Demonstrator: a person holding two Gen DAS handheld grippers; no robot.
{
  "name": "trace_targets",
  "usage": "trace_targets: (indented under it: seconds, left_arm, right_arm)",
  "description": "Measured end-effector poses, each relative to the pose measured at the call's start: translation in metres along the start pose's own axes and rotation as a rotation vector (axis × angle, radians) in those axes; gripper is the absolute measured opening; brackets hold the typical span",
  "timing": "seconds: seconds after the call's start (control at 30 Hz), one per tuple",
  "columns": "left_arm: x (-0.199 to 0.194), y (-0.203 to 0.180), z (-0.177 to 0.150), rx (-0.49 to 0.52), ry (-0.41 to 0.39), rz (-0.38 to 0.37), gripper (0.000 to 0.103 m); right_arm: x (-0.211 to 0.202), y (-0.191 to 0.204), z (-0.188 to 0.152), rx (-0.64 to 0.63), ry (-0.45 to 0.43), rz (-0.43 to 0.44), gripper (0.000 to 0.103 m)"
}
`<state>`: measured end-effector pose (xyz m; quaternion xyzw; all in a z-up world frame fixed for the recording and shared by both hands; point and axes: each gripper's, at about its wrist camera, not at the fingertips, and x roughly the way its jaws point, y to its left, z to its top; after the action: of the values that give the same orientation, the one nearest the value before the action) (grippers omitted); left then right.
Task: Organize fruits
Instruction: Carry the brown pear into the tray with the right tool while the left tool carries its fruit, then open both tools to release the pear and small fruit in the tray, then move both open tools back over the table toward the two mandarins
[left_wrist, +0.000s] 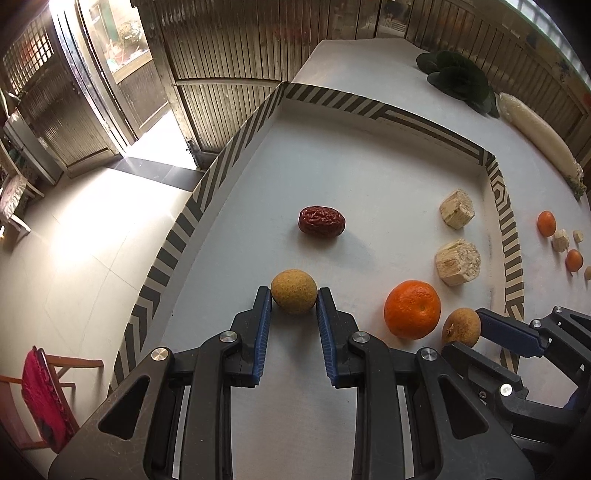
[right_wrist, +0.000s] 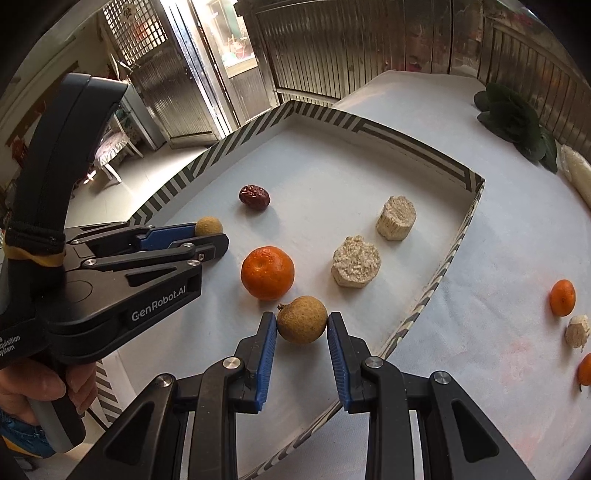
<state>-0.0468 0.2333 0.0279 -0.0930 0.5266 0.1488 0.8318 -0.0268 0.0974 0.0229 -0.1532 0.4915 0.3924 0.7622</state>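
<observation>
A: Status of left gripper (left_wrist: 294, 295)?
B: Clenched on a yellow-brown longan (left_wrist: 294, 291). Blue pads pressed against both sides of the fruit. Positioned over the near-left floor of the striped-rim tray (left_wrist: 236, 147); contact between fruit and floor not determinable.

A: Status of right gripper (right_wrist: 301, 325)?
B: Clenched on a second longan (right_wrist: 301, 319), stem stub pointing left. Located at the near edge of the same tray, just beside the tangerine (right_wrist: 267, 272).

A: Contents of tray interior?
B: Red jujube (left_wrist: 321, 220) far of the left longan, apart from it. Tangerine between the two grippers. Two cut sugarcane pieces at right: nearer piece (left_wrist: 458, 262), farther piece (left_wrist: 457, 208), near each other, not touching.

A: Items outside the tray?
B: On the white tablecloth (right_wrist: 480, 332), right of the tray: two small oranges (left_wrist: 546, 223) (left_wrist: 573, 260) with small sugarcane bits (left_wrist: 560, 240) between and beside them. Far right: dark leafy greens (left_wrist: 458, 79) and a long white root vegetable (left_wrist: 537, 136).

A: Operator visibility?
B: One hand (right_wrist: 33, 391) visible at near left in the right wrist view, wrapped around the left gripper's handle.
</observation>
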Motion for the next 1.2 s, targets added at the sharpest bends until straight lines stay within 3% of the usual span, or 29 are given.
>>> trace_targets:
  seconds: [0.53,0.57,0.63,0.7,0.9,1.2]
  left_arm:
    - [-0.004,-0.004,0.0,-0.003,0.005,0.028,0.026]
    - [-0.005,-0.004,0.0,-0.002,0.0,0.03,0.03]
    - [-0.011,-0.005,0.001,-0.006,-0.013,0.029,0.058]
    - [-0.018,-0.005,0.002,-0.012,-0.04,0.029,0.064]
    - [-0.037,-0.018,0.009,0.02,-0.089,0.035,0.064]
    - [-0.052,-0.068,0.023,0.099,-0.129,-0.022,0.064]
  right_arm:
    - [-0.007,0.001,-0.004,-0.005,-0.002,0.011,0.031]
    - [-0.009,0.0,-0.004,0.0,-0.009,0.01,0.031]
    - [-0.016,-0.003,-0.005,0.017,-0.028,0.013,0.032]
    - [-0.023,-0.006,-0.004,0.029,-0.045,0.011,0.032]
    - [-0.047,-0.017,-0.006,0.073,-0.107,-0.018,0.033]
    - [-0.085,-0.06,-0.022,0.179,-0.179,-0.098,0.04]
